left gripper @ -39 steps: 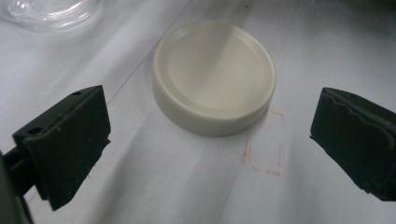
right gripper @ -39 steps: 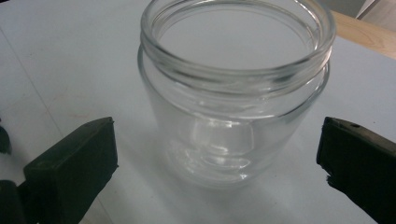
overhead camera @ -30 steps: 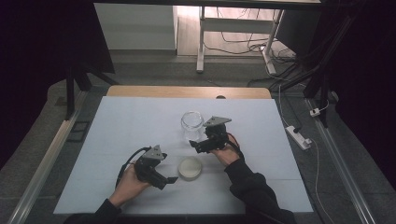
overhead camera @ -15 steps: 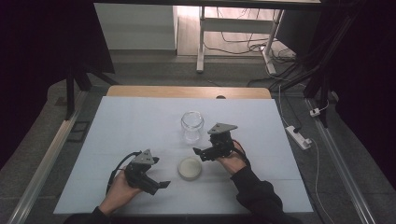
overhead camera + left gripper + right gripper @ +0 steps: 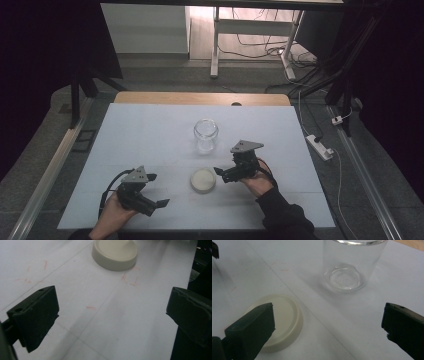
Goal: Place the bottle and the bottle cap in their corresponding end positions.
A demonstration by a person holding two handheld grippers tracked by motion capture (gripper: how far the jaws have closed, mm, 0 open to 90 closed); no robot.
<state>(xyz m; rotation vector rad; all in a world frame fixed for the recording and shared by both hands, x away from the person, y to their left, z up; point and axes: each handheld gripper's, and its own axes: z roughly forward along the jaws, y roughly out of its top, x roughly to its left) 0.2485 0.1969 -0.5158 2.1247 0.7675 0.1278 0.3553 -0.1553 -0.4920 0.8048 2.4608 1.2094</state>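
Observation:
An empty clear glass jar [image 5: 206, 135] stands upright without a lid at the middle of the white table [image 5: 145, 130]. Its cream round lid [image 5: 203, 180] lies flat just in front of it. My right gripper [image 5: 221, 175] is open, right of the lid, pointing left at it. My left gripper [image 5: 157, 190] is open at the near left, a hand's width from the lid. In the right gripper view the lid [image 5: 279, 320] lies by the left jaw and the jar [image 5: 352, 262] stands ahead, with the gripper [image 5: 327, 327] holding nothing. The left gripper view has the lid [image 5: 115, 253] far ahead of the open gripper [image 5: 112, 315].
Faint red marks [image 5: 130, 280] are drawn on the table sheet near the lid. A wooden strip [image 5: 200, 98] runs along the table's far edge. On the floor at the right lie a power strip [image 5: 320, 146] and cables; metal rails flank the table.
The left gripper has drawn back toward the near left edge, away from the lid. The right gripper has come from beside the jar down to the lid's right side.

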